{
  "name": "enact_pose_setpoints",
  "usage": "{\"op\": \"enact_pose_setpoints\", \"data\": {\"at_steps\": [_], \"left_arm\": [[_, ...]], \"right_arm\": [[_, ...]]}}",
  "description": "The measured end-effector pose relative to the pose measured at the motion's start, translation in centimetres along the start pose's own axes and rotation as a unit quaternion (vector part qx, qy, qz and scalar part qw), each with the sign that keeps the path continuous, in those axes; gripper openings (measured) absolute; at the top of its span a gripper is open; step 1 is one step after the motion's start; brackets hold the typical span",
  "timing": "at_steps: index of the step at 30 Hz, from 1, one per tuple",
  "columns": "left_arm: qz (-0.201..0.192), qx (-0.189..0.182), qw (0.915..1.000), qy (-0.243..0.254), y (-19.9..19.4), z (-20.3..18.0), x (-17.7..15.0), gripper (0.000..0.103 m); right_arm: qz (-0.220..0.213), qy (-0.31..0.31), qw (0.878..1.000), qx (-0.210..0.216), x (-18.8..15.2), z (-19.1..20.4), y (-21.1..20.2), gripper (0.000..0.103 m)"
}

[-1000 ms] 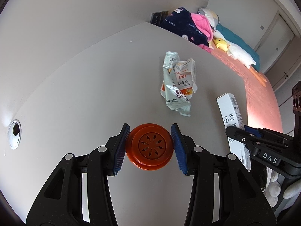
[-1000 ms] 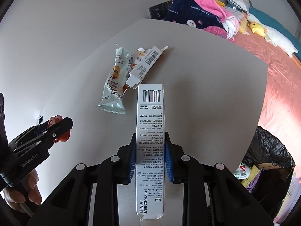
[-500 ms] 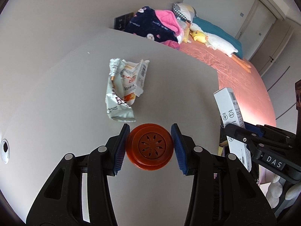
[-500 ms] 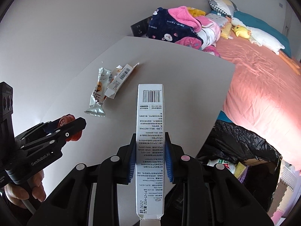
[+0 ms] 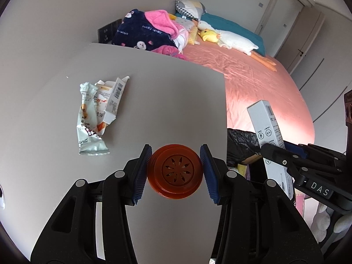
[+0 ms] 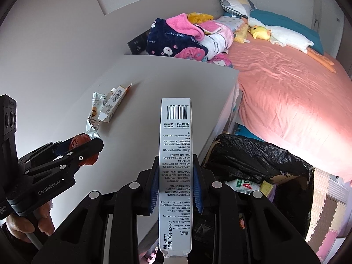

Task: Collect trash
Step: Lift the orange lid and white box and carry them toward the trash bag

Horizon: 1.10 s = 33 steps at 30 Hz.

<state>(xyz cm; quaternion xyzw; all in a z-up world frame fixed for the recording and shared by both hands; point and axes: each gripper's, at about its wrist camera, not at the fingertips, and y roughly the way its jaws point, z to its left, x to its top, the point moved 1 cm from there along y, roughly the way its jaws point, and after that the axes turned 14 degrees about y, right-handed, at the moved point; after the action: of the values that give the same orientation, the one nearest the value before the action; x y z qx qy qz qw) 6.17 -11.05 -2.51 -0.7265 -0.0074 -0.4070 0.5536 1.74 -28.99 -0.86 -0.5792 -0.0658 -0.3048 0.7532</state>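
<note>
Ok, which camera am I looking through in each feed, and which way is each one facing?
Left wrist: on the left gripper, angled down over the grey table; own jaws hold the orange disc; right gripper at right.
Right wrist: on the right gripper, facing the table edge and black trash bag; jaws clamp the white box; left gripper and hand at left.
Shared: wrappers, pink bed.

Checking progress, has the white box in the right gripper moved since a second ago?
Yes. The white box has swung from over the table toward the trash bag.
</note>
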Motion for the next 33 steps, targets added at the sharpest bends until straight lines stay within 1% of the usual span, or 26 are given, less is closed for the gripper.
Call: {"op": "enact_pose_setpoints", "data": {"at_steps": [17,26,33], "left_arm": [[-0.002,-0.045,0.997,0.063,1.9,-6.0,3.1,0.045],[0.001,-0.082,0.9922,0.093,3.3,-9.8,4.3,0.045],[0.005,-0.108,0.9865,0.123,4.1,-12.5,5.2,0.045]], "right_arm": [[-0.037,0.056,0.997,-0.028,0.4,-6.2,-3.3,0.028],[-0.058,0.092,0.993,-0.048,0.6,-10.1,-5.2,0.028],[-0.072,0.118,0.989,-0.059,0.7,-12.6,-6.6,0.028]]}}
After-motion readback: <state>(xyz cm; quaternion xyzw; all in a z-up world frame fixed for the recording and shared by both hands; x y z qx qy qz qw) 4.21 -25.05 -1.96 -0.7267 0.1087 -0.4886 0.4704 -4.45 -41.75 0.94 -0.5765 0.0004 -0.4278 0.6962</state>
